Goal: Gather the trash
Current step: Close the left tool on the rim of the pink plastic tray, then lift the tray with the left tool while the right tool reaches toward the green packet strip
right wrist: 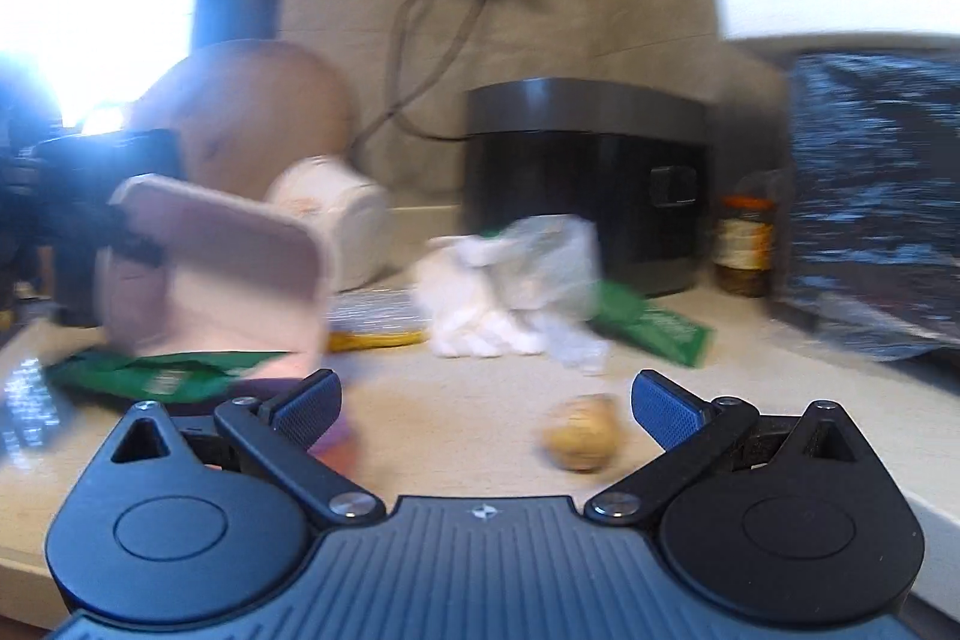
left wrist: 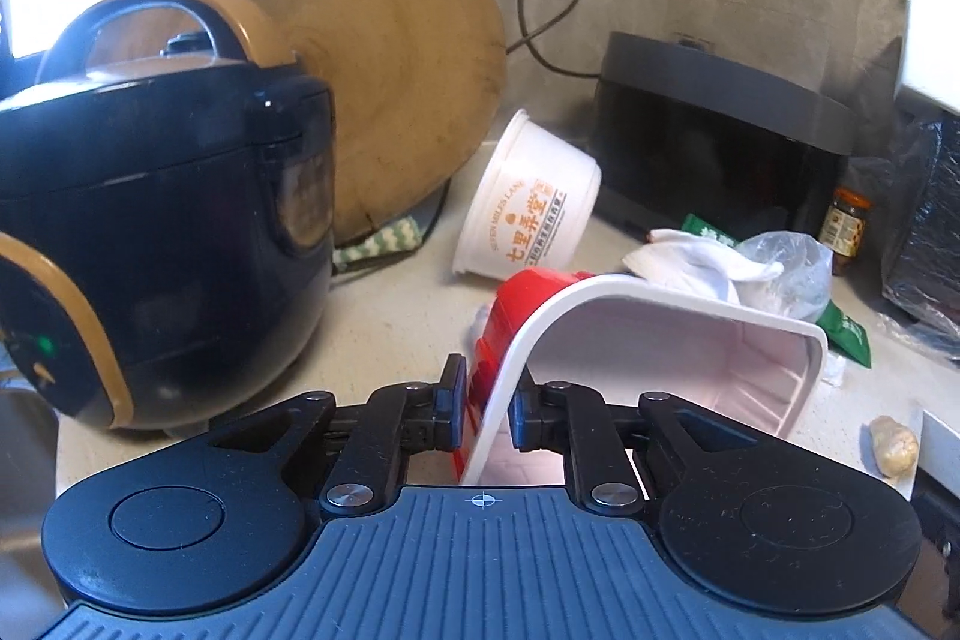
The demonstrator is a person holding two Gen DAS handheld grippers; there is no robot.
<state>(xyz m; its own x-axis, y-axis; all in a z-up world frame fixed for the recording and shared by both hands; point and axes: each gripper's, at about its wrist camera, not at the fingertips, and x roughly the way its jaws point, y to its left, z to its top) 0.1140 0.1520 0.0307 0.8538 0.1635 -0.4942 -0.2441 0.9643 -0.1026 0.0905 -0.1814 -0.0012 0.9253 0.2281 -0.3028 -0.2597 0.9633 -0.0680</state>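
Trash still covers the countertop (left wrist: 384, 316), and my left gripper (left wrist: 487, 403) pinches the wall of a red-and-white rectangular tub (left wrist: 630, 340), holding it tilted above the surface beside the rice cooker (left wrist: 162, 220). My right gripper (right wrist: 486, 403) stands spread with nothing between its fingers, near a crumpled white tissue (right wrist: 474, 316), green wrappers (right wrist: 654, 322) and a small brown lump (right wrist: 582, 433).

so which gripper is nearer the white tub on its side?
Left. The left gripper is clamped on another container, the white tub just ahead. The right gripper is open and further back.
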